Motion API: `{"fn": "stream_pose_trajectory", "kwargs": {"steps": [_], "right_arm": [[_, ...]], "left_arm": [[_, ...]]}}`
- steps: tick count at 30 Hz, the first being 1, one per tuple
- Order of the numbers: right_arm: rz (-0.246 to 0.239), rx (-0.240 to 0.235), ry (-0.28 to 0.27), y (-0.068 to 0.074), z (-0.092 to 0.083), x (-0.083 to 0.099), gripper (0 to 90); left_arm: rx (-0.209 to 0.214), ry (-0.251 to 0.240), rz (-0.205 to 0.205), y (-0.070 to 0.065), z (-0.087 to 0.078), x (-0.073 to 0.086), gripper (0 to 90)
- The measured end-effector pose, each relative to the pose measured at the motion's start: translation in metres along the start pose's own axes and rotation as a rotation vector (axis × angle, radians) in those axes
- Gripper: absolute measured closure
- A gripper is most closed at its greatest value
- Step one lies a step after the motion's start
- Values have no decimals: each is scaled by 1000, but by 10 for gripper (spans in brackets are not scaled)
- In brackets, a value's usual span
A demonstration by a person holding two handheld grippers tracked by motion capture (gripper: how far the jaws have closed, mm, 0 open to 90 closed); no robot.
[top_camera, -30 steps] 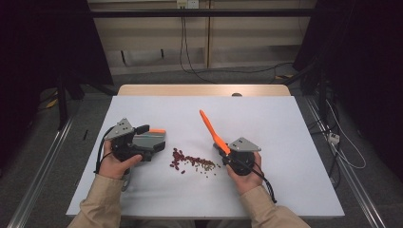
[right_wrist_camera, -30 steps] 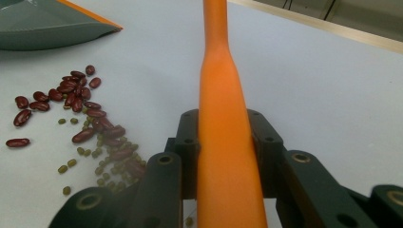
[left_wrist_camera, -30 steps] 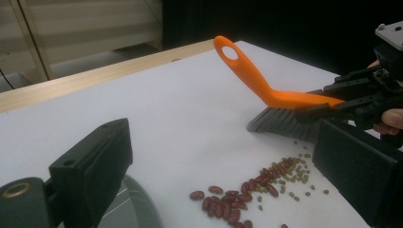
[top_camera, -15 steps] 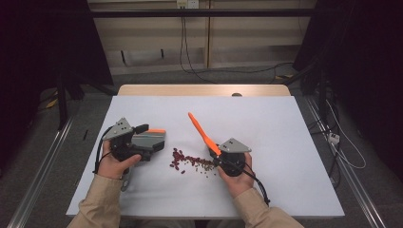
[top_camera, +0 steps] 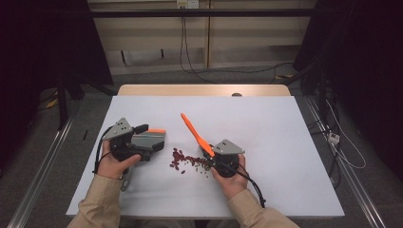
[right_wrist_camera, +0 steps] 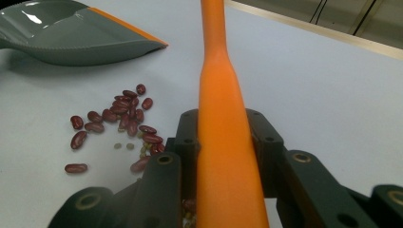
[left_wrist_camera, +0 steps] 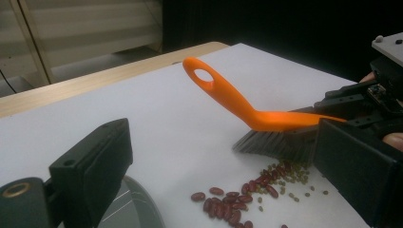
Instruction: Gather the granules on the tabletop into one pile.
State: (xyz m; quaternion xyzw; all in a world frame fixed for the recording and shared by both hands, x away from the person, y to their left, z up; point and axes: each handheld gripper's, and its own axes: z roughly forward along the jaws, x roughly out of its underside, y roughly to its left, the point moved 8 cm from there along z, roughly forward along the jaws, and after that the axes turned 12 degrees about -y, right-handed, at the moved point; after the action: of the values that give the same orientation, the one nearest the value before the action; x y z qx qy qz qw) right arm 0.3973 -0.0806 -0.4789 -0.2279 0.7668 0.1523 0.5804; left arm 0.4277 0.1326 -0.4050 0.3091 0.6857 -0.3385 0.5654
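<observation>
White surface (top_camera: 285, 142), dark room behind. Right gripper (top_camera: 216, 159) has its jaws clamped on the orange brush (top_camera: 194, 132): looped handle points to 11 o'clock, grey bristles down at the 3 o'clock edge of the beans (top_camera: 183, 160). Beans are dark red with small green ones mixed in, scattered mid-surface. Left gripper (top_camera: 142, 142) holds the grey dustpan (top_camera: 151, 138) with an orange lip, at 9 o'clock of the beans; jaws narrow on its handle, contact mostly hidden by the hand.
</observation>
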Motion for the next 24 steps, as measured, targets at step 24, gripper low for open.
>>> {"fn": "stream_pose_trajectory", "kwargs": {"steps": [24], "right_arm": [[55,-28,-109,-1,2,-31,709]], "left_arm": [[-18,9,5,5,-4,2,61]]}}
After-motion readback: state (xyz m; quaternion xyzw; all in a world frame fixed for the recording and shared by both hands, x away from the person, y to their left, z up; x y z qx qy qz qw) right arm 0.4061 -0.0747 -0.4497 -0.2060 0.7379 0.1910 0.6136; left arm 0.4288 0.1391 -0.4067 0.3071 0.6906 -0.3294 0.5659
